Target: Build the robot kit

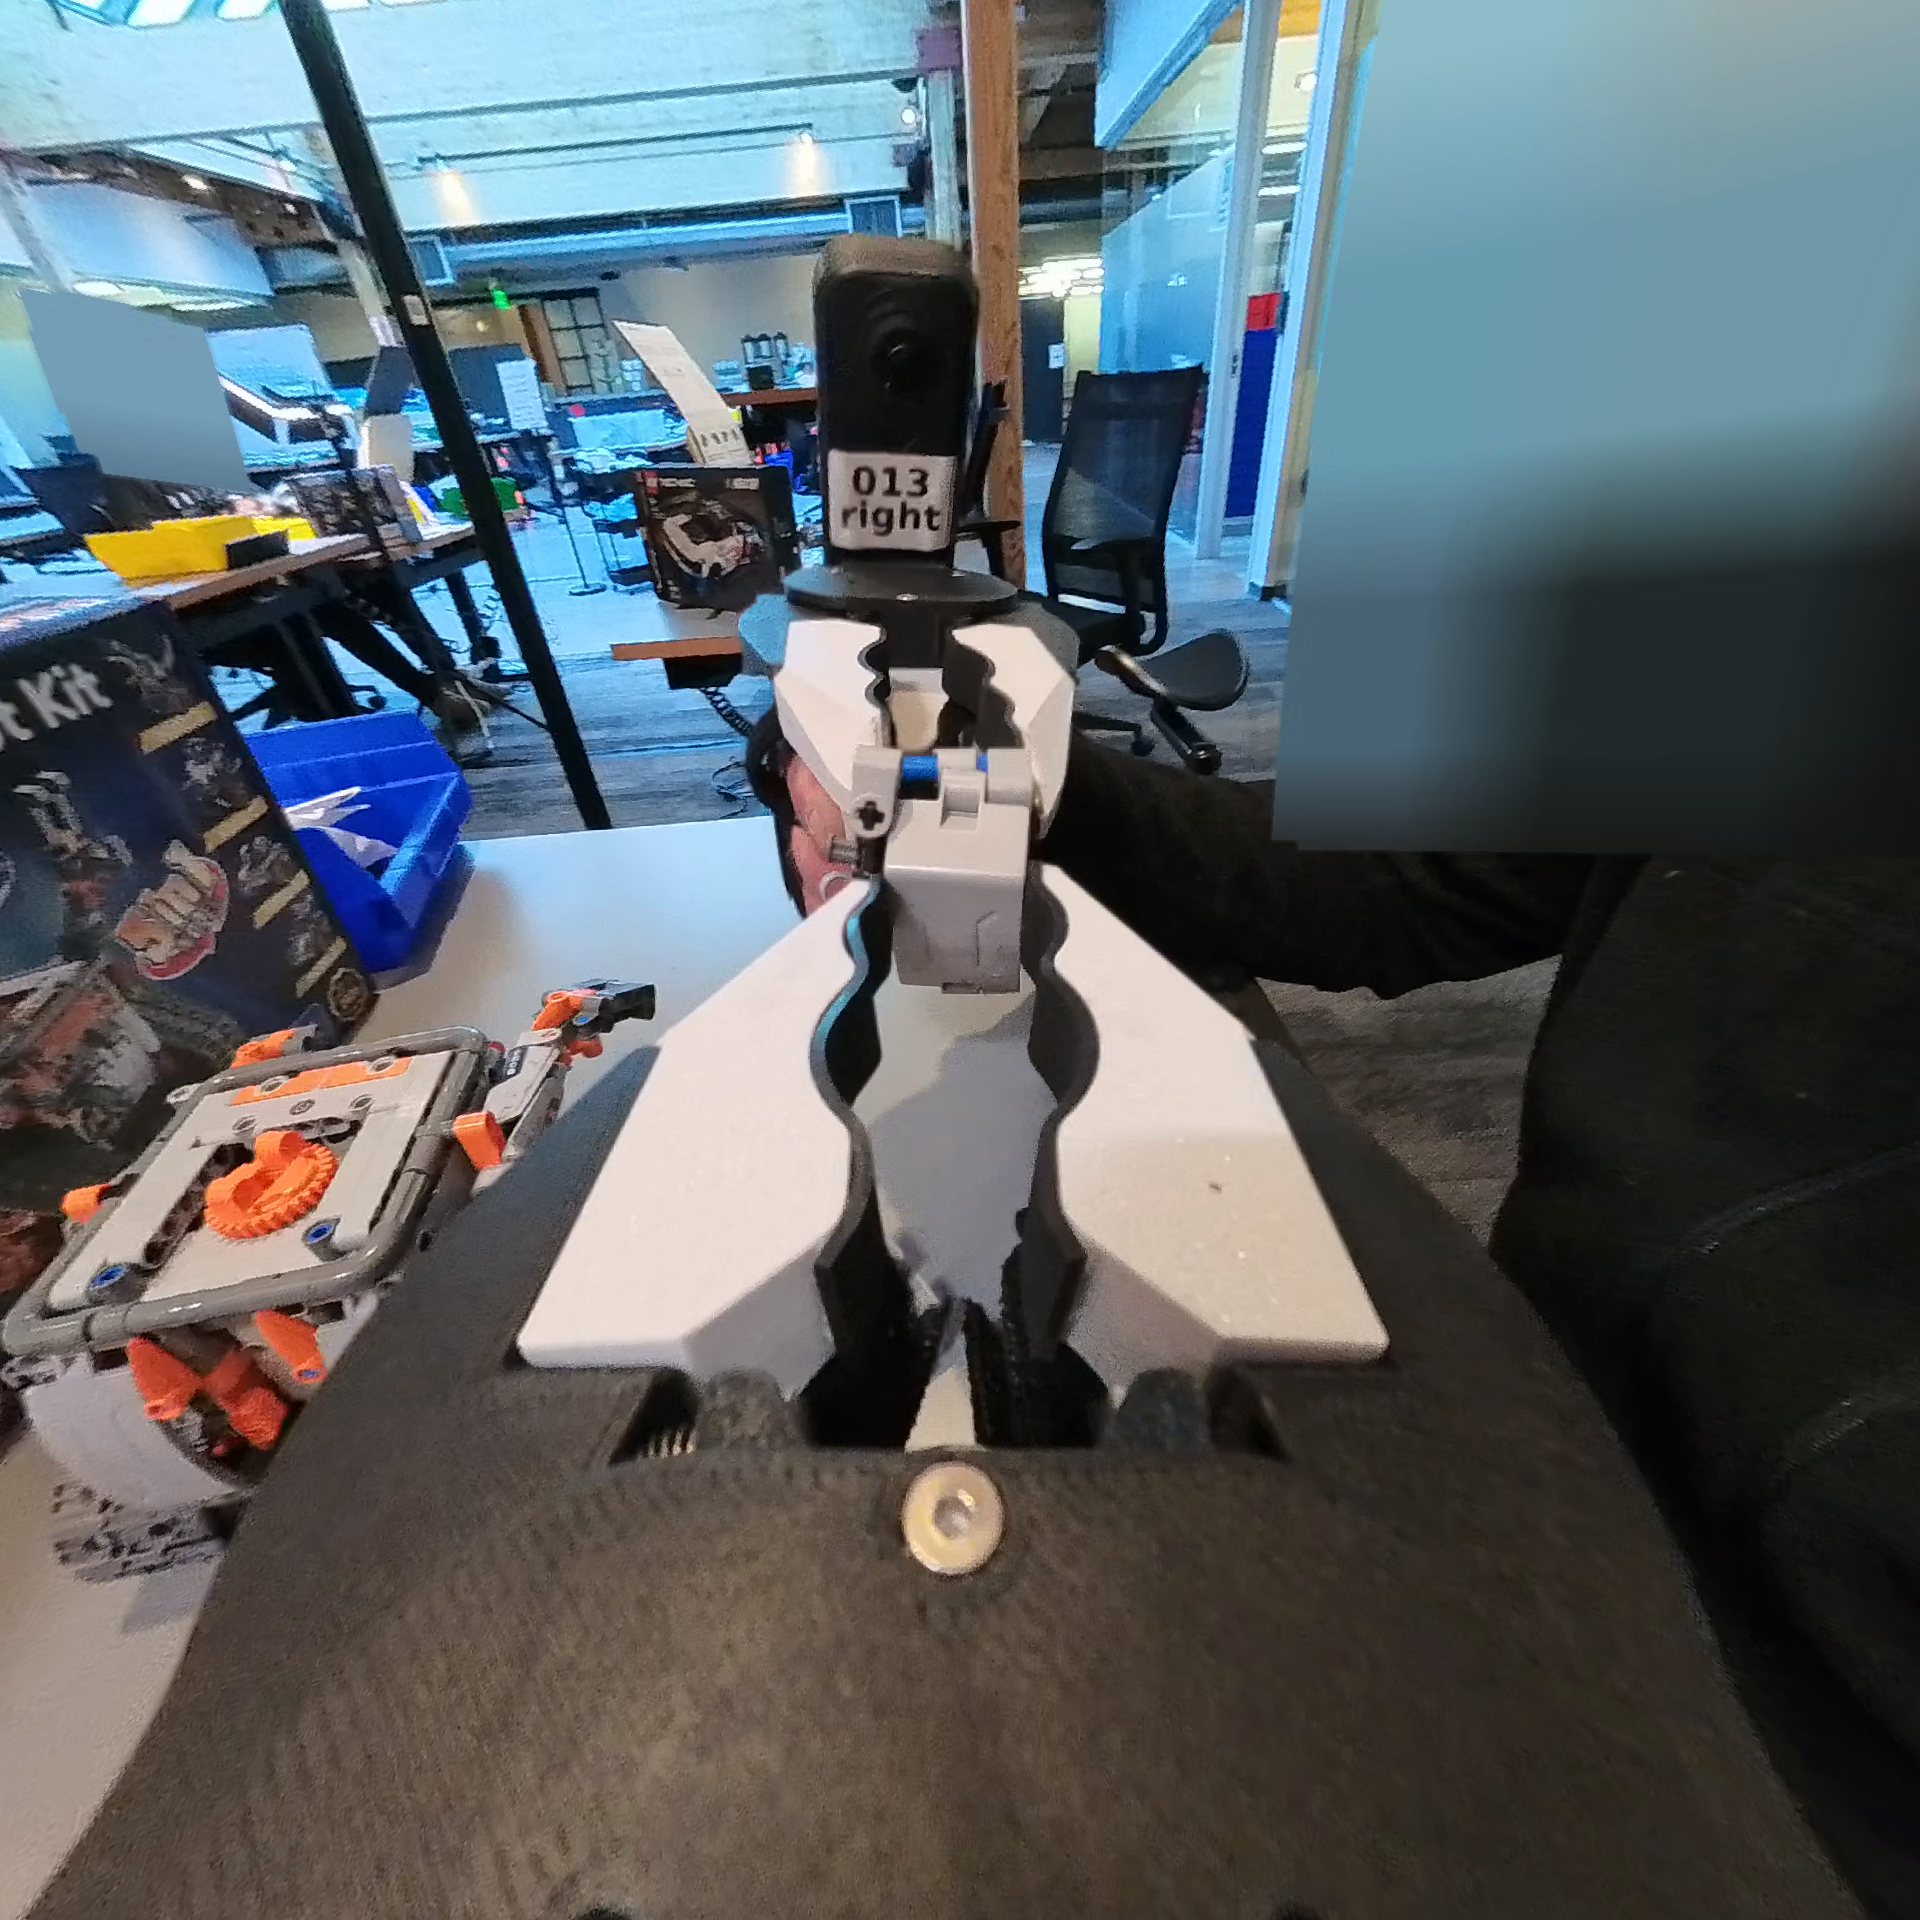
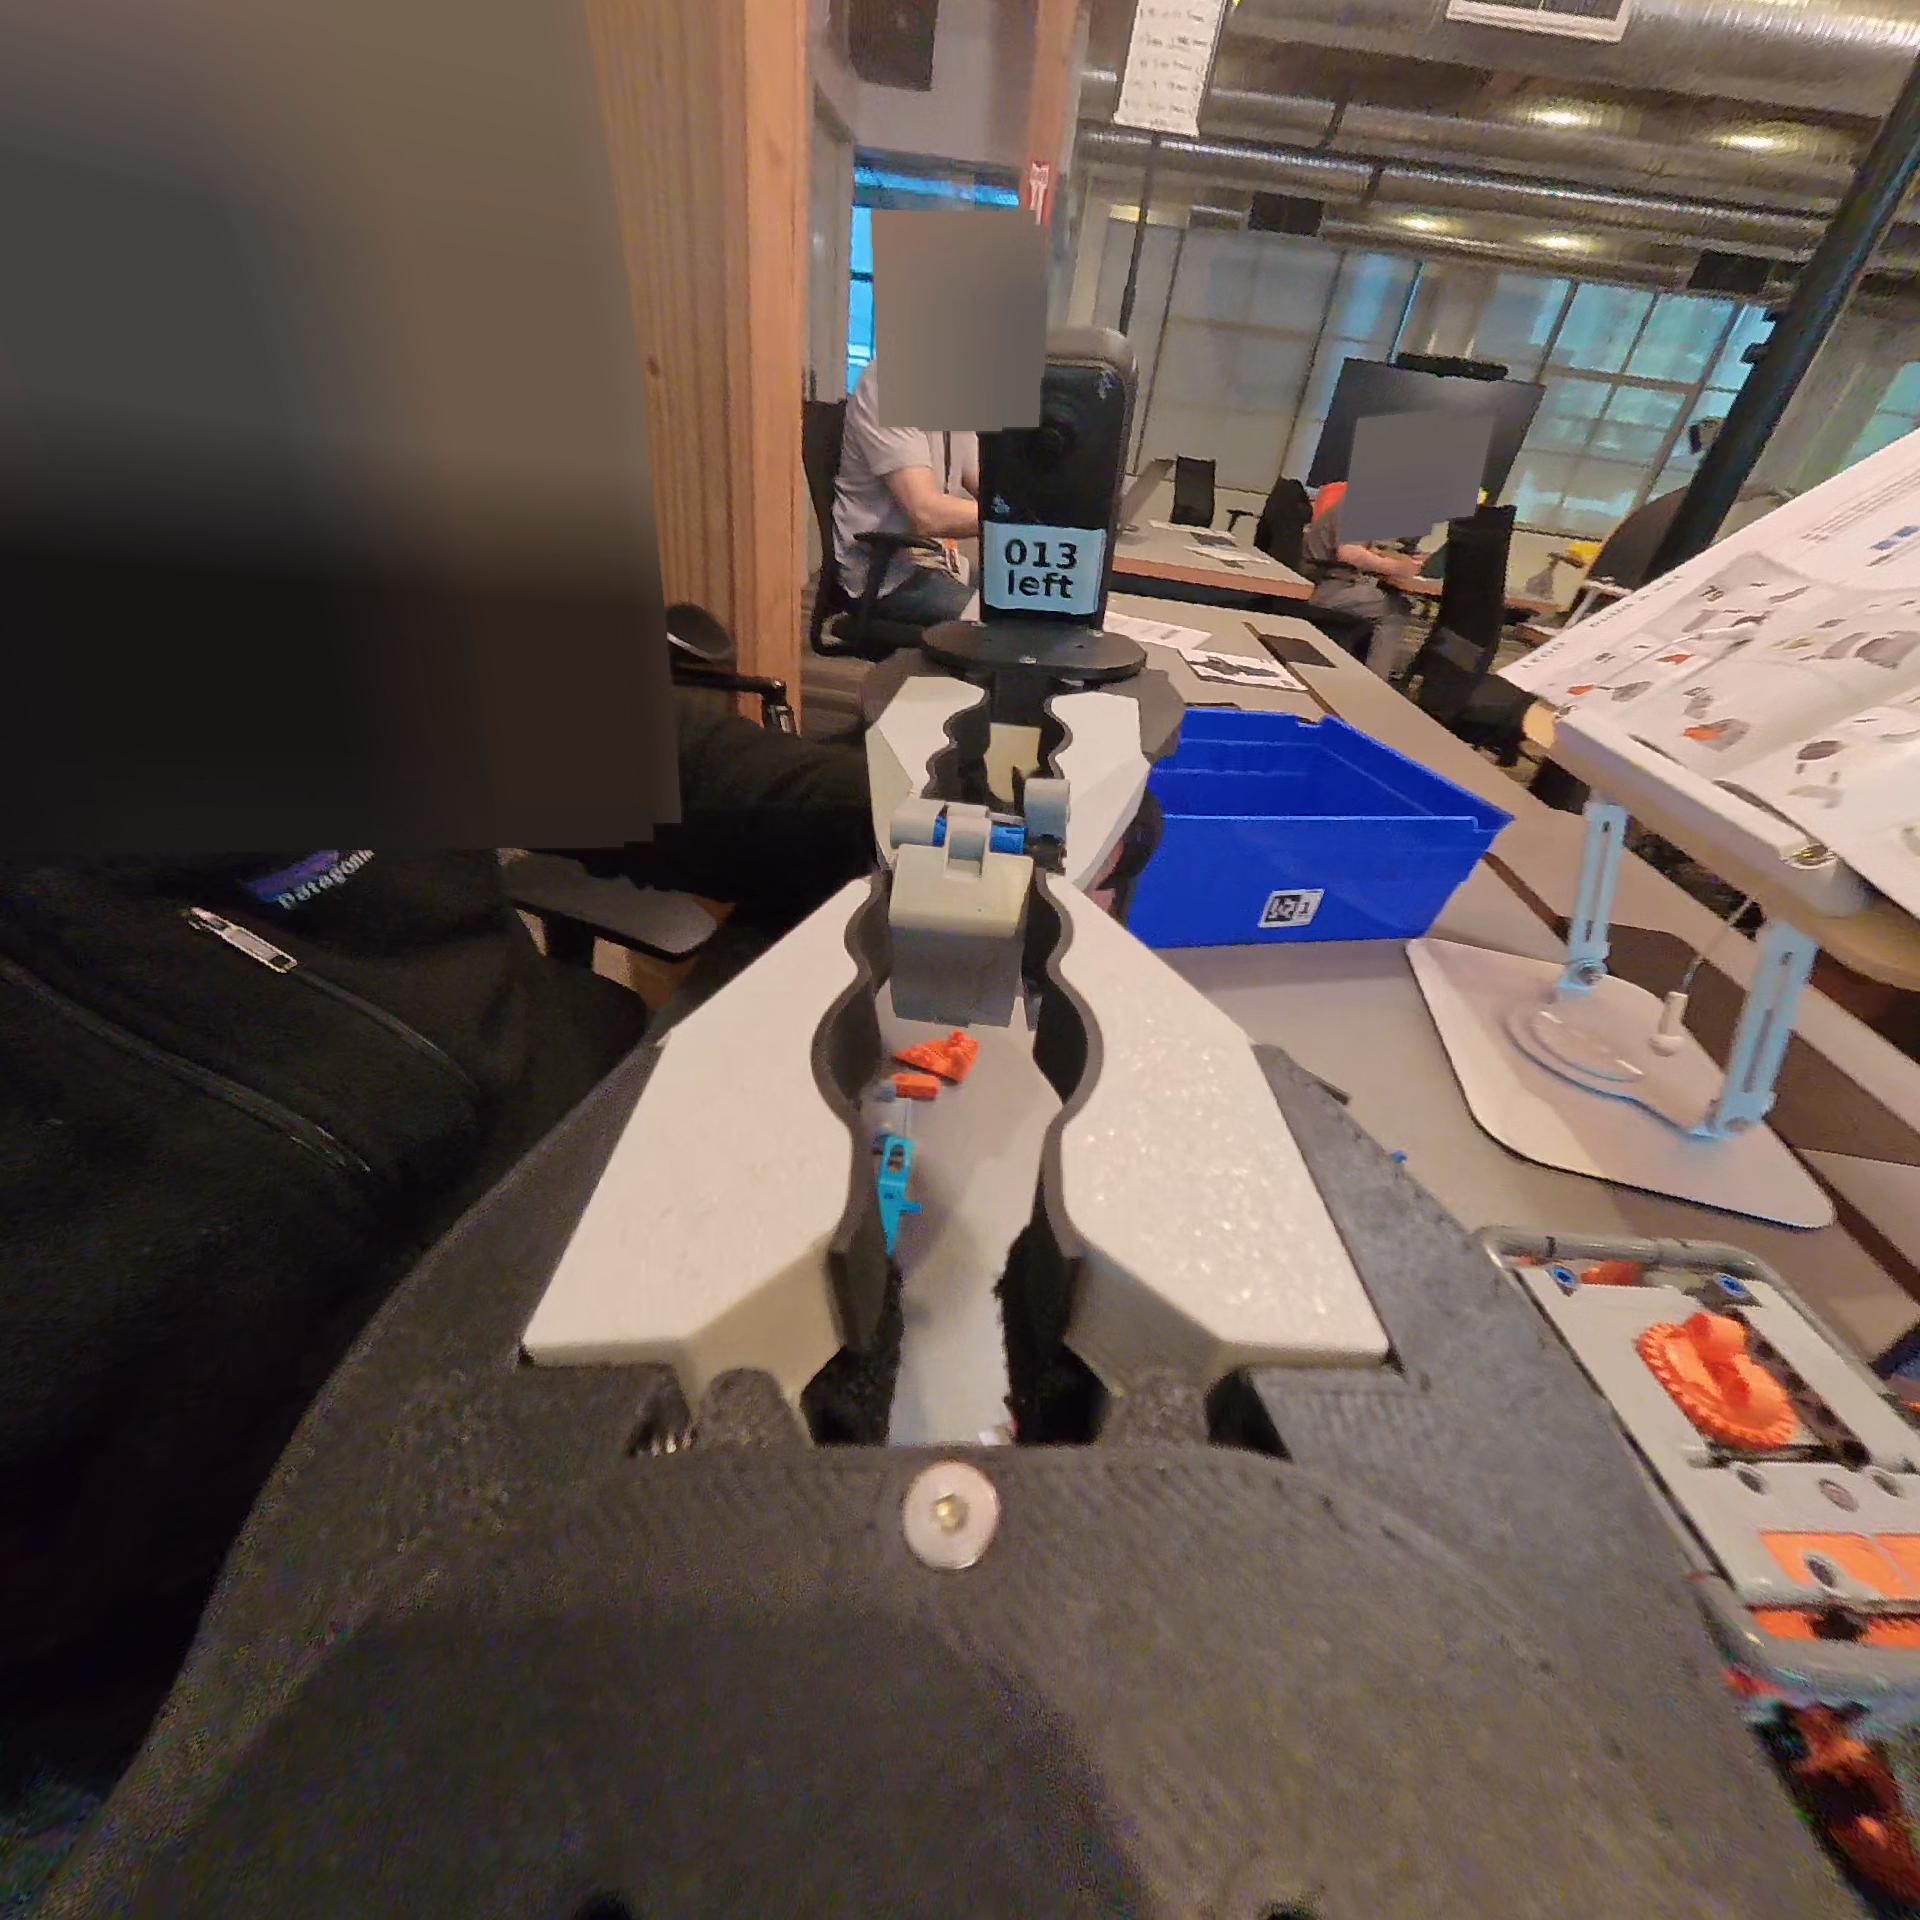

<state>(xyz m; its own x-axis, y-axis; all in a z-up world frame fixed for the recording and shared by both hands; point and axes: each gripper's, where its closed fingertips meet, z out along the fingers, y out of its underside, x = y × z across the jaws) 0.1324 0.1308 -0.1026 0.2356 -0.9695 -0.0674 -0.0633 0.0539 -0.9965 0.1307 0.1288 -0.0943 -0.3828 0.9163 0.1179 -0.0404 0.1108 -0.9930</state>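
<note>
The left gripper (image 1: 951, 891) is narrowed onto a grey brick assembly (image 1: 954, 920), which is held in the air above the desk (image 1: 623, 894), close to the near edge. It is met head-on by the right gripper (image 2: 954, 930), likewise closed on that assembly. From each wrist view, the far gripper is seen at the end with the blue pins (image 1: 914, 771).

Room on the left is limited by a large kit box (image 1: 135, 852) and a blue bin (image 1: 364, 821). A booklet stand (image 2: 1621, 1081) occupies the far side. A grey-and-orange model (image 1: 270, 1174) lies just beside the left gripper's body. The person's dark jacket (image 2: 208, 1122) closes off the near side.

Below the grippers, bare desk is interrupted only by loose orange pieces (image 2: 935, 1060) and one light-blue piece (image 2: 896, 1174).
</note>
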